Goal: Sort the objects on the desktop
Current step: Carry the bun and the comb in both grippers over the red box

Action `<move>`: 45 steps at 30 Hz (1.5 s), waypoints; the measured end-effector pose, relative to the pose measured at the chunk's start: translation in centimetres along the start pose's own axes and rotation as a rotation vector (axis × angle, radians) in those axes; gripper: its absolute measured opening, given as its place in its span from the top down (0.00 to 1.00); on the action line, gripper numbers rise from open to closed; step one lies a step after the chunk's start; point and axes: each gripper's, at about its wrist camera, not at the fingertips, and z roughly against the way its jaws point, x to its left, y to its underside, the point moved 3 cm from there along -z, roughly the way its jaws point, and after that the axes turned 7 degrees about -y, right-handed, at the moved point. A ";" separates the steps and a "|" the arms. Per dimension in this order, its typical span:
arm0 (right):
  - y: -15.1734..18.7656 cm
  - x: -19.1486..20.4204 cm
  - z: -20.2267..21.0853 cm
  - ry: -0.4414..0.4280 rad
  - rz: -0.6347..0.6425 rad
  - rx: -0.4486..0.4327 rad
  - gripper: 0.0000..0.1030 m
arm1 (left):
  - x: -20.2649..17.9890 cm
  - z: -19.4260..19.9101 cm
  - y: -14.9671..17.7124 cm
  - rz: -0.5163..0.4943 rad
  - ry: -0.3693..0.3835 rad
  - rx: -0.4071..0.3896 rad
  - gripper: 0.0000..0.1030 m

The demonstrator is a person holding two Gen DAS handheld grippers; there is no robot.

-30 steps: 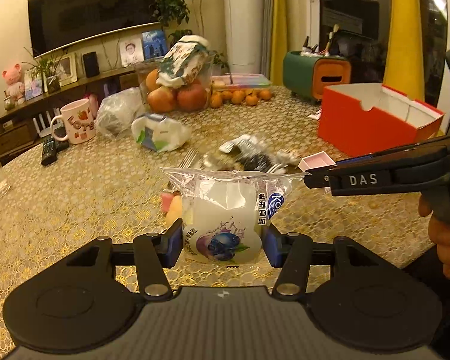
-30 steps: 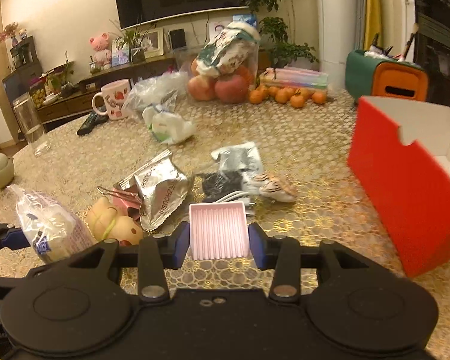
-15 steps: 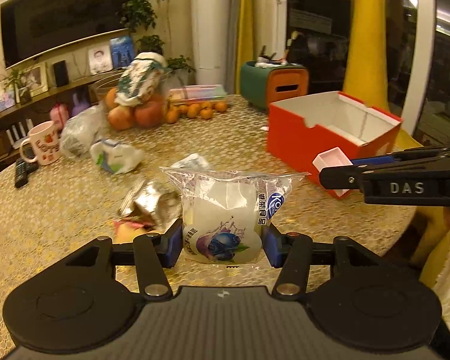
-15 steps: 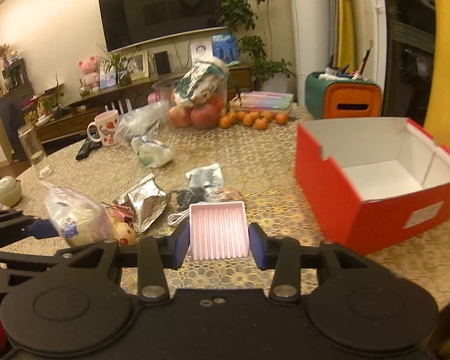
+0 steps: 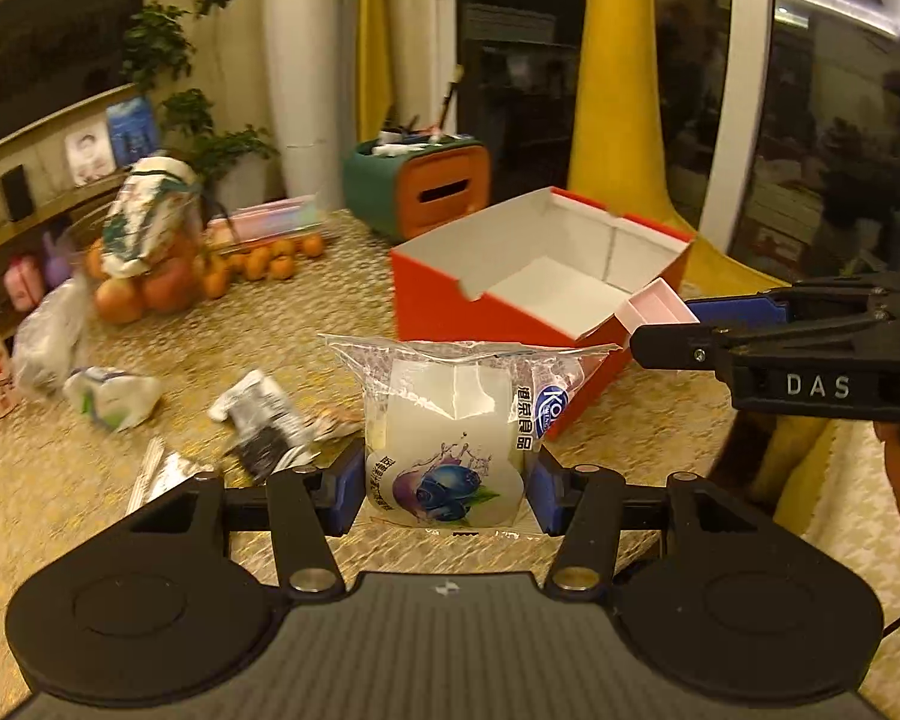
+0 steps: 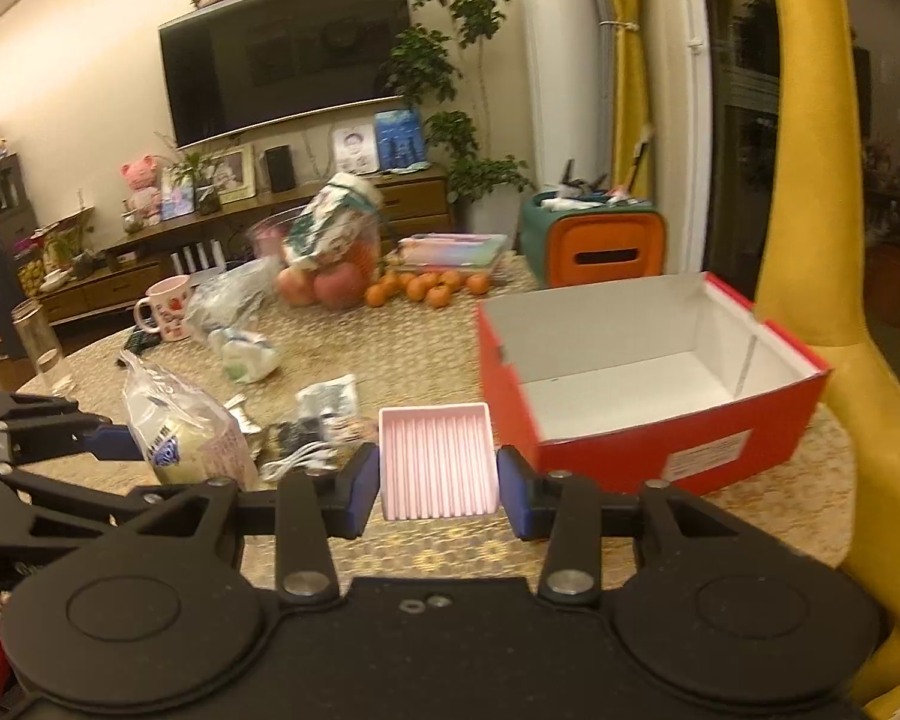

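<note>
1. Living-room setting: we log a round table under a gold lace cloth (image 6: 342, 360), strewn with wrappers, a glass fruit bowl and loose oranges.
2. Open red cardboard box with white lining (image 6: 648, 360), empty, at the table's right edge; we take it as the sorting bin.
3. Left gripper (image 5: 444, 483), blue pads clamped on a clear plastic snack packet with a blueberry print (image 5: 444, 438), carried above the table, tilted down toward the box.
4. Packet handling, our judgement: light, soft, crinkly, slippery film; hold low on the filled body, not the sealed flap.
5. Right gripper (image 6: 439, 480), closed on a shallow ribbed pink plastic tray (image 6: 435, 459), beside the box's near corner.
6. Tray: light, stiff; grip its side walls.
</note>
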 end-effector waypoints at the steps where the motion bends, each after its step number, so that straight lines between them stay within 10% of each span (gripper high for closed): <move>1: -0.1 -0.5 0.1 0.005 -0.002 -0.002 0.60 | -0.3 -0.3 -0.5 -0.003 0.010 0.007 0.49; 29: -6.4 -13.6 -6.6 0.148 0.004 0.041 0.60 | -7.9 -16.2 -12.7 -0.190 0.121 0.198 0.49; 45: -5.4 -19.5 -15.4 0.185 0.067 0.285 0.60 | -10.0 -27.5 -13.8 -0.184 0.134 0.392 0.49</move>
